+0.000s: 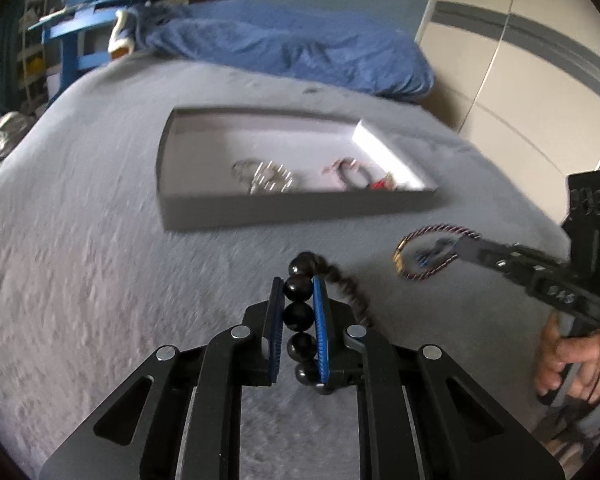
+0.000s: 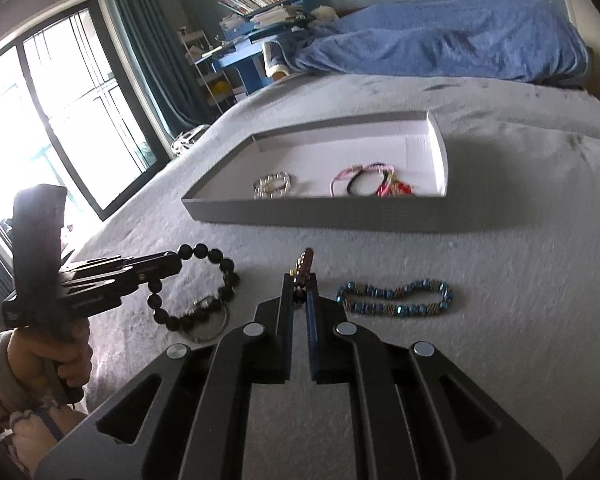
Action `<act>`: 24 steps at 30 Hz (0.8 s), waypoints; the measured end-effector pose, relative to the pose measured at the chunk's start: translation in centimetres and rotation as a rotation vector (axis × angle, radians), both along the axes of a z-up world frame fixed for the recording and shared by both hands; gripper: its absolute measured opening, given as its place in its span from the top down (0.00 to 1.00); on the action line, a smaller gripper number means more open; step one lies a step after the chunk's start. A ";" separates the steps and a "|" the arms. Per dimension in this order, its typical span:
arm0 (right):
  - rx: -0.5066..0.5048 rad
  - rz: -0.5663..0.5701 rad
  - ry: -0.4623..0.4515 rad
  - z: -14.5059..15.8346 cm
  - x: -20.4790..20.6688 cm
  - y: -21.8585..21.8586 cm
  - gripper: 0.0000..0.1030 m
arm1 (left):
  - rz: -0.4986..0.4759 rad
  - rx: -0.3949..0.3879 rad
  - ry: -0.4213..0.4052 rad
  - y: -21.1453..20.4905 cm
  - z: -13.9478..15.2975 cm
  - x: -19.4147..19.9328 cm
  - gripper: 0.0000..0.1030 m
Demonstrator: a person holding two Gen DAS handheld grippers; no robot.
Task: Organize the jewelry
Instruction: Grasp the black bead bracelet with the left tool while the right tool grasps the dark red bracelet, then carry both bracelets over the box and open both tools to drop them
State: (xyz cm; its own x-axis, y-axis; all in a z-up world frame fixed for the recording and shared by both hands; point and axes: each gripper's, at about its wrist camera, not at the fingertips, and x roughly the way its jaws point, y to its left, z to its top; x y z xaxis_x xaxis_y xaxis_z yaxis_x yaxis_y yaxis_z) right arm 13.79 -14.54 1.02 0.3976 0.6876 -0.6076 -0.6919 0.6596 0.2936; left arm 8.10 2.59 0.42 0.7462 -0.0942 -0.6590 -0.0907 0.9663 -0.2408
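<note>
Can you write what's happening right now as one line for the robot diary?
left gripper: shut on black bead bracelet | right gripper: shut on twisted bracelet | tray: ahead

Grey bed [image 2: 500, 264], grey tray [image 2: 320, 212], blue beaded bracelet [image 2: 396, 298], blue blanket [image 2: 460, 40]

Left gripper [image 1: 299, 292]: black linkage body, four round silver pivot pins, blue ribbed pads [image 1: 321, 332] lining both fingers. Right gripper [image 2: 299, 292]: identical black linkage, silver pins, blue pads. Bare-skinned right hand [image 1: 572, 360] wraps the black pistol handle below that gripper; thin black cable alongside.
</note>
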 end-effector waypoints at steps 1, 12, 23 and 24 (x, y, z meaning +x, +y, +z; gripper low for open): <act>0.004 -0.002 -0.007 0.4 0.2 0.0 0.94 | -0.004 -0.012 -0.023 -0.1 0.8 0.0 0.86; 0.013 -0.006 -0.066 4.1 2.3 0.3 0.94 | -0.020 0.007 -0.173 -1.1 7.3 1.2 0.86; -0.014 -0.034 -0.071 5.9 6.7 1.8 0.94 | -0.009 0.062 -0.193 0.5 9.3 4.9 0.86; -0.021 -0.033 -0.070 5.8 7.0 2.1 0.94 | -0.005 0.059 -0.195 0.7 9.2 5.2 0.86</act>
